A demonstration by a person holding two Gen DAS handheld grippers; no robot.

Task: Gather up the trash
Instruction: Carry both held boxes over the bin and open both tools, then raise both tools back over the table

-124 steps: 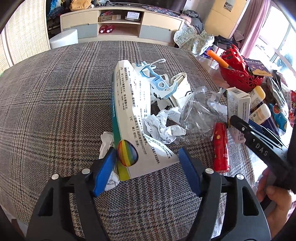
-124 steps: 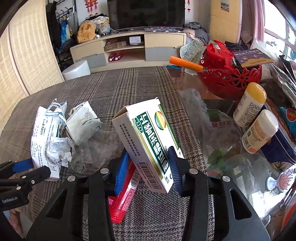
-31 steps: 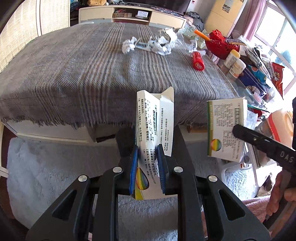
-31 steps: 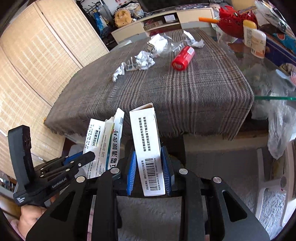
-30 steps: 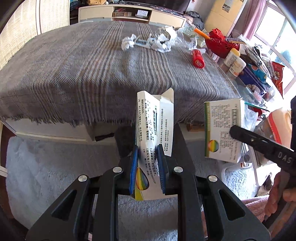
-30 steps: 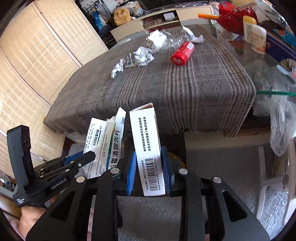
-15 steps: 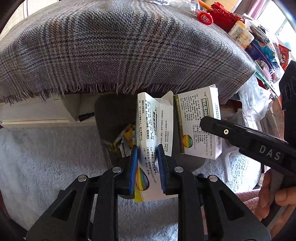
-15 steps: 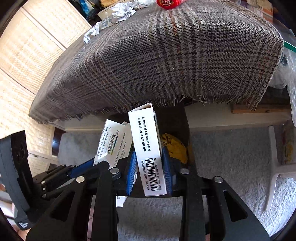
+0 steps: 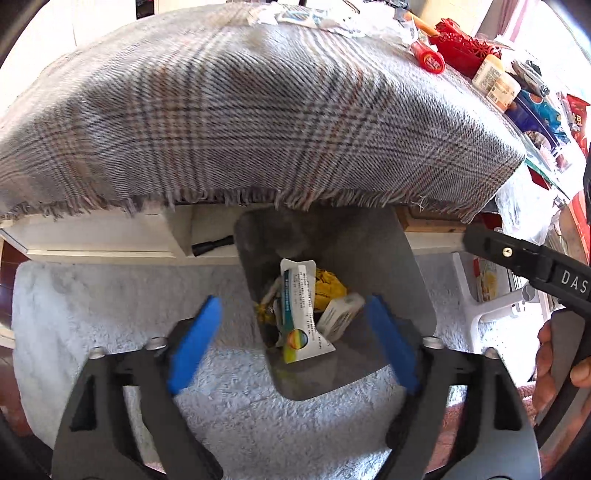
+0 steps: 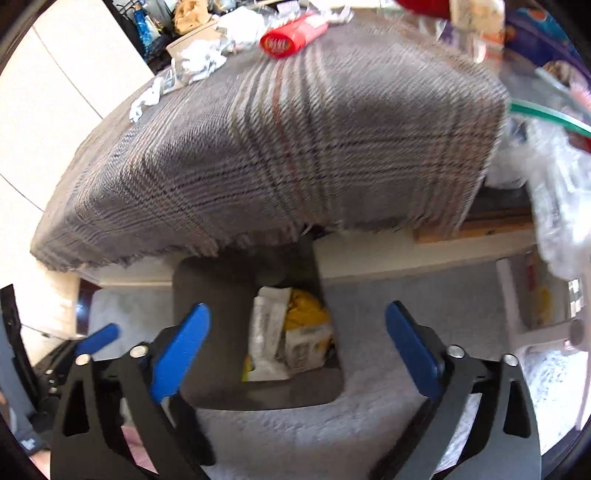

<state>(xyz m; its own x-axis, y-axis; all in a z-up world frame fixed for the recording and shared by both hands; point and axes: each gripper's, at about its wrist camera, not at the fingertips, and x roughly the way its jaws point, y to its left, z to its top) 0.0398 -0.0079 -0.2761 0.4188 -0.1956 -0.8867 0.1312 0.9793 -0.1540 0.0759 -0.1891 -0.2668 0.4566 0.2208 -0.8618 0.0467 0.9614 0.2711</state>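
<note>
Blue-padded left tongs (image 9: 291, 341) spread wide, jaws just opened, nothing gripped; pads clear of everything, hanging over dark grey bin (image 9: 413, 280) on pale shaggy rug (image 9: 110, 295). Right tongs (image 10: 299, 350) likewise wide apart, just opened, empty, above the same bin (image 10: 207, 295).

Inside bin, left wrist view: flattened white-and-green medicine carton (image 9: 299, 314) with rainbow dot, lying lengthwise; smaller white box (image 9: 338, 316) tilted against its right side; yellow wrapper (image 9: 327, 288) behind both. Same three in right wrist view, blurred: carton (image 10: 267, 332), box (image 10: 306, 347), wrapper (image 10: 306, 312).

Plaid cloth (image 9: 258, 110) draped over tabletop, fringe hanging just above bin's far rim.

Left wrist view only: black finger of right tongs (image 9: 524, 258) entering from right edge, hand (image 9: 554, 365) gripping its handle; red basket (image 9: 461, 51) and bottles at far tabletop corner; black torch-like object (image 9: 212, 245) on low shelf beside bin.

Right wrist view only: blue tip of left tongs (image 10: 98, 338) at lower left; red tube (image 10: 291, 35) seen end-on, crumpled paper and foil (image 10: 199, 59) still on cloth; clear plastic bag (image 10: 554, 199) hanging at right.
</note>
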